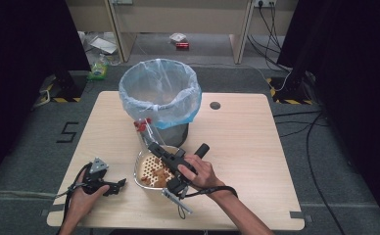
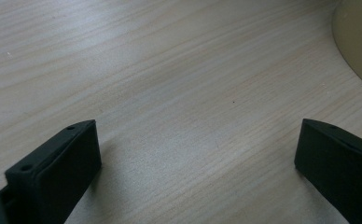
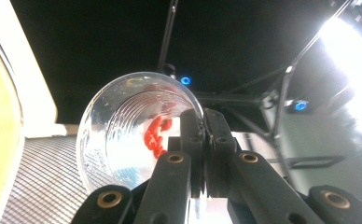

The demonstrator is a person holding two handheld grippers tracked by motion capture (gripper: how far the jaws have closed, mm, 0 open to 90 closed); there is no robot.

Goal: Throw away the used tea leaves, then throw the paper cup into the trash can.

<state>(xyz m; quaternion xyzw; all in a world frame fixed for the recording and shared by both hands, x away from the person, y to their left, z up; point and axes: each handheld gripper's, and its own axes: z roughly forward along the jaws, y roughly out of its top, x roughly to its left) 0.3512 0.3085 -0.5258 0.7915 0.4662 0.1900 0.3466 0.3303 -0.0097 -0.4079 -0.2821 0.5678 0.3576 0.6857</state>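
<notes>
A big black number 5 (image 1: 66, 132) marked on the grey floor (image 1: 26, 161) left of the desk (image 1: 256, 161), black and yellow warning stripes (image 1: 60, 99) on the floor farther back, no other words to read

Grey carpet floor (image 1: 26, 147), black curtains (image 1: 21, 39), pale wooden desk (image 1: 178, 14) behind

light wood table (image 1: 247, 147) w/ rounded corners, dark round hole near the back edge; on it: bin (image 1: 161, 95) w/ pale blue liner at the back middle; bowl (image 1: 141, 174) of brown bits just in front of it; left gripper (image 1: 110, 186) resting near the front-left corner
</notes>
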